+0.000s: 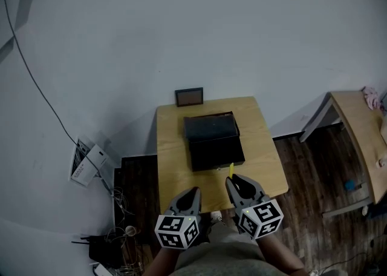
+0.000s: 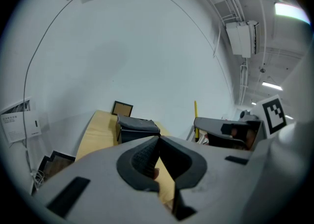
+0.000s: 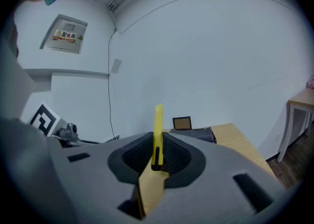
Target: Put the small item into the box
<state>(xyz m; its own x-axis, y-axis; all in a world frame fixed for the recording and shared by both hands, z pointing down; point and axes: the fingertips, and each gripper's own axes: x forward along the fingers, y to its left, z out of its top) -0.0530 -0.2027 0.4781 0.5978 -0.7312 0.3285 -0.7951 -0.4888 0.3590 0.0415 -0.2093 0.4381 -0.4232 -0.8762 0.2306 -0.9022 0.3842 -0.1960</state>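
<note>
The left gripper [image 1: 195, 190] and right gripper [image 1: 231, 178] are held side by side at the near edge of the bench [image 1: 172, 147]. The left jaws are pressed together, empty; the right are clamped on a yellow strip [image 3: 158, 125].

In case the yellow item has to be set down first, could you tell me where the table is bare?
The table is bare left and right of the black box, and in front of it near the right gripper. The back is crowded by the small picture frame.
</note>
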